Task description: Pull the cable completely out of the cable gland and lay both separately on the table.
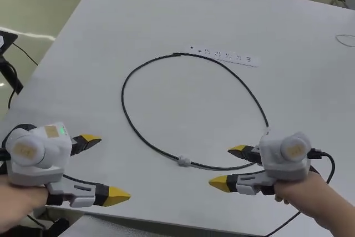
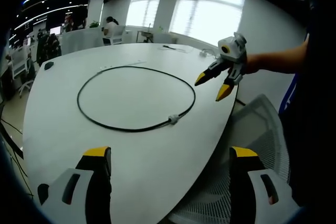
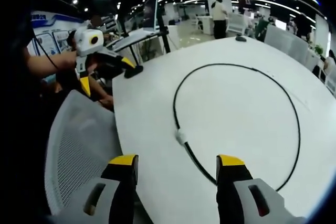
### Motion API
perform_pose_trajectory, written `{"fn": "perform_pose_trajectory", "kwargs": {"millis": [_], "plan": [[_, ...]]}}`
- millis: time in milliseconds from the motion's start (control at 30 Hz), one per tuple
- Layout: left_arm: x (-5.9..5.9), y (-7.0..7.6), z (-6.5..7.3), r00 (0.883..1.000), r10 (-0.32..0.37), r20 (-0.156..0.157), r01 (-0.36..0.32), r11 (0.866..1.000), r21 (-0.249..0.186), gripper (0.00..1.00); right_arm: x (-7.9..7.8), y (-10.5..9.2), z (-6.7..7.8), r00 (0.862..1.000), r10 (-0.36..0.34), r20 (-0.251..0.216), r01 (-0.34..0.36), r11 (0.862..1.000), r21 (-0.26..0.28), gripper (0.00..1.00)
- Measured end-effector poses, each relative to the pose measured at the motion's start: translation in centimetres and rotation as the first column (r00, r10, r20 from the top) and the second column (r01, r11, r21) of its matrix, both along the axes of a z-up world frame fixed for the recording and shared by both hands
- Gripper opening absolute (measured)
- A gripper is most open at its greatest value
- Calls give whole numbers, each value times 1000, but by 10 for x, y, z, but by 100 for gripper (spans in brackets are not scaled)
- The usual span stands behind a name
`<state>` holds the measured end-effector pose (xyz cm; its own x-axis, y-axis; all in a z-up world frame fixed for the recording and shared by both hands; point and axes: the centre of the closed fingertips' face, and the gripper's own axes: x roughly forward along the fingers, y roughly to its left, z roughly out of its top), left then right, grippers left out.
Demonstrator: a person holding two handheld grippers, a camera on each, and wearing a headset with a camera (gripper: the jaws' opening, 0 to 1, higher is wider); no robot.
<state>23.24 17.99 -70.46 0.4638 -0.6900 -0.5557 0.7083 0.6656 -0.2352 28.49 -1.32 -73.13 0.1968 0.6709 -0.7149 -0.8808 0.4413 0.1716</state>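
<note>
thin black cable [image 1: 122,95] lay looped on white tabletop [image 1: 166,15], small white plastic cable gland [image 1: 183,161] threaded on its near side; left tongs [image 1: 111,167] and right tongs [image 1: 221,166] were released, empty, flanking the gland.

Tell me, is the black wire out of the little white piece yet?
Not yet; nothing looks done. The cable lies in a loop on the table, threaded through the cable gland. Nothing is in hand: the left gripper and right gripper hover open on either side of the gland. Left to do: grip, pull the cable right out, lay both apart.
</note>
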Motion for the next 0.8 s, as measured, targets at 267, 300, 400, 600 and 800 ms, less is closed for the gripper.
{"fn": "perform_pose_trajectory", "kwargs": {"millis": [267,300,400,600,800], "plan": [[-2,-3,-1,1000,-3,-10,3,1000,-5,93,7,10,-13,999,37,-12,-37,998,-43,49],[-3,-4,-2,1000,-2,-12,2,1000,-9,93,8,11,-14,999,39,-14,-40,998,-47,49],[-4,-5,-1,1000,-5,-14,5,1000,-14,93,12,16,-17,999,51,-16,-52,997,-50,46],[-5,-3,-2,1000,-2,-20,2,1000,-14,93,19,25,-24,997,69,-24,-70,996,-57,42],[-4,-1,-7,1000,0,-26,0,1000,-5,93,21,31,-34,994,101,-36,-104,991,-87,38]]}}
